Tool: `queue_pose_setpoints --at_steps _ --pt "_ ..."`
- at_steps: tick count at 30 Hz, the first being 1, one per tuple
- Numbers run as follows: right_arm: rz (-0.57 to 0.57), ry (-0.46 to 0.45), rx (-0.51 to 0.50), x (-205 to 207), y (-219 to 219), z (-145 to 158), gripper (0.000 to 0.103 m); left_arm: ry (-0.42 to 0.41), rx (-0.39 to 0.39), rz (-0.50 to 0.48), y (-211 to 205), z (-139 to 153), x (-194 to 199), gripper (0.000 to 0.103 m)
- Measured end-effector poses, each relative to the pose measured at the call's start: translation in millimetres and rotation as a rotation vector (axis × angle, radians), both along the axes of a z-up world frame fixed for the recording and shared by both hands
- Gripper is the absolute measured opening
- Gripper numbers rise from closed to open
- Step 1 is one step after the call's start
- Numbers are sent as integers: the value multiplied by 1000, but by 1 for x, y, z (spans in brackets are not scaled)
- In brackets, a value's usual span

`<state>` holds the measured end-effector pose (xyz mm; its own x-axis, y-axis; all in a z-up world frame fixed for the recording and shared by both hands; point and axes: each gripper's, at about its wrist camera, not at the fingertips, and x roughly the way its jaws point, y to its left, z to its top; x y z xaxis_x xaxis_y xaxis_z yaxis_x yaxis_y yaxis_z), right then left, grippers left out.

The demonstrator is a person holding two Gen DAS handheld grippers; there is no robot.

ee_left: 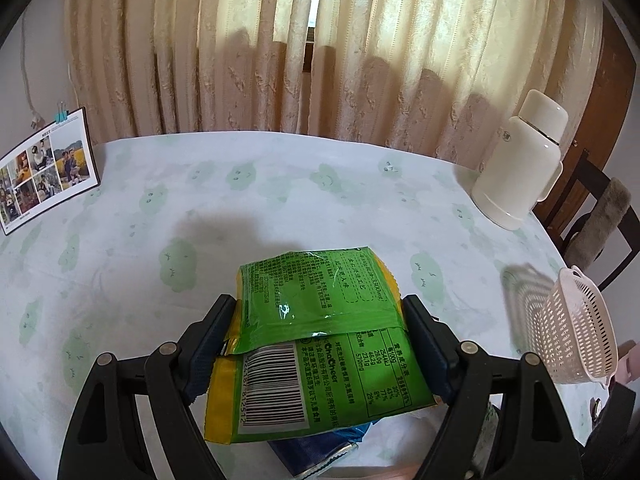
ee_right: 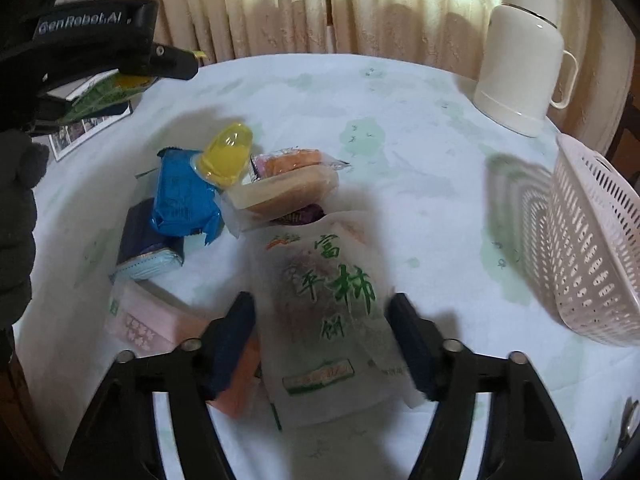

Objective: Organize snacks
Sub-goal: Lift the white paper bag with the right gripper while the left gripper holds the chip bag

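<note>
My left gripper (ee_left: 320,312) is shut on a green and yellow snack packet (ee_left: 316,320) and holds it above the table; it also shows in the right wrist view (ee_right: 104,92) at the upper left. My right gripper (ee_right: 322,308) is around a white pouch with green characters (ee_right: 328,312); its fingers sit at the pouch's sides, and I cannot tell if they press it. Beyond lie a blue packet (ee_right: 180,196), a yellow jelly cup (ee_right: 228,152), an orange-filled clear packet (ee_right: 288,184), a dark blue packet (ee_right: 148,240) and a pink box (ee_right: 148,320).
A pink slotted basket (ee_right: 588,248) stands at the table's right edge, also in the left wrist view (ee_left: 576,328). A white thermos jug (ee_right: 520,48) stands at the back right. A photo card (ee_left: 44,172) lies at the left. Curtains hang behind the cloth-covered table (ee_right: 420,184).
</note>
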<state>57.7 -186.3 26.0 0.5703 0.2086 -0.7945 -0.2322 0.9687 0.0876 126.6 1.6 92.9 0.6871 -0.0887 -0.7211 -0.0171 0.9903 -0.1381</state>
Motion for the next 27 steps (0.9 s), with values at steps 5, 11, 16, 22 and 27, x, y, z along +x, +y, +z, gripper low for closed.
queue_pose_setpoints --at_steps 5,11,16,22,27 --pt "-37 -8 92 -6 -18 5 47 -6 -11 -6 2 2 -2 80" --pt "-60 -53 187 -16 -34 23 34 -20 -22 -5 3 6 -5 80" --pt "-75 -69 223 -18 -46 34 22 -20 -24 -14 1 5 -7 80" --pt "-116 6 270 -4 -56 20 44 -25 -32 -18 3 8 -8 81" --pt "-82 56 239 18 -45 9 74 -29 -43 -16 4 10 -9 81"
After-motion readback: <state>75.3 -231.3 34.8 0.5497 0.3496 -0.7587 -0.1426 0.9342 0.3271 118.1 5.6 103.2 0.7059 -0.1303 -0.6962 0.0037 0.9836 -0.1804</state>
